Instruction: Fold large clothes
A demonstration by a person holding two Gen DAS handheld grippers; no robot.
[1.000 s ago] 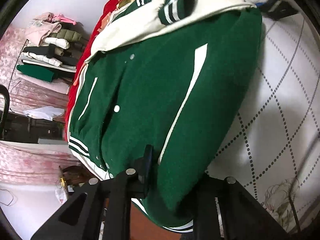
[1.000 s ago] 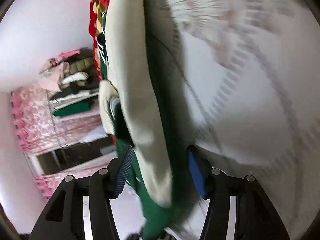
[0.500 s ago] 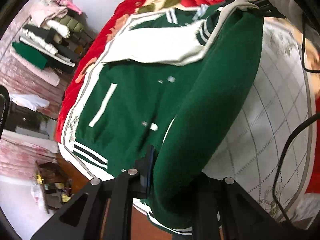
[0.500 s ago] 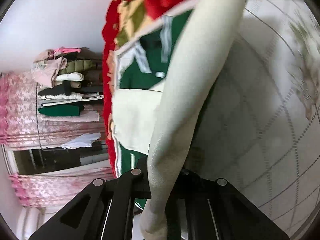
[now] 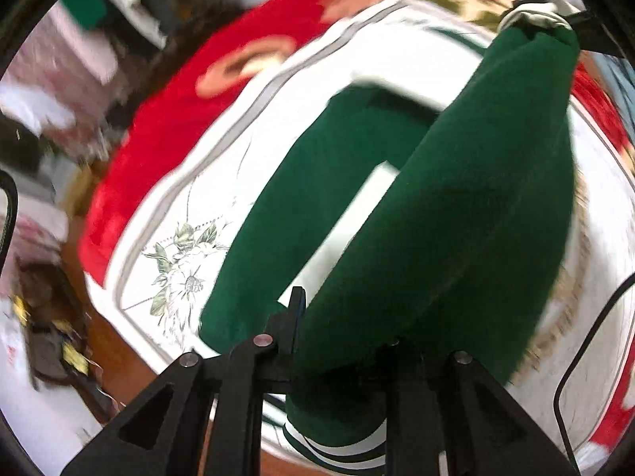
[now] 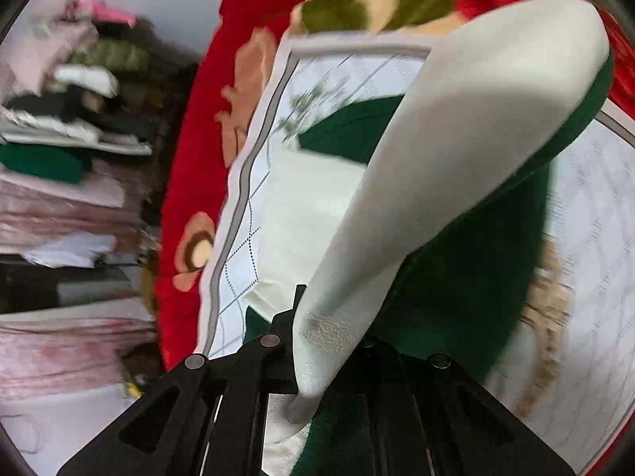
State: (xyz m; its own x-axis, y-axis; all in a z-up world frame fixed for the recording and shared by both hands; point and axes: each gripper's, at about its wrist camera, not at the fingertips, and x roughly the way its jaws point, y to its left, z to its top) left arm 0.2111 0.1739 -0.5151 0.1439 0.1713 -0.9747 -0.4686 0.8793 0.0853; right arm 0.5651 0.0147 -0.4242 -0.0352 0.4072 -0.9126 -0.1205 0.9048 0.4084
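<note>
Fingers: left gripper point(image 5: 341, 333) opening yet clamping green jacket point(image 5: 456, 206); right gripper point(image 6: 329, 333) pinching cream sleeve point(image 6: 436, 150). Below: white quilted sheet point(image 5: 206, 182), red floral blanket point(image 5: 158, 119), stacked clothes point(image 6: 71, 119).

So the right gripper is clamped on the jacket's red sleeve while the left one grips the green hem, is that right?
Not quite. The sleeve in the right gripper is cream, not red, as the right wrist view shows; red belongs to the blanket. The left gripper does have the jacket's green hem between its opening jaws.
</note>
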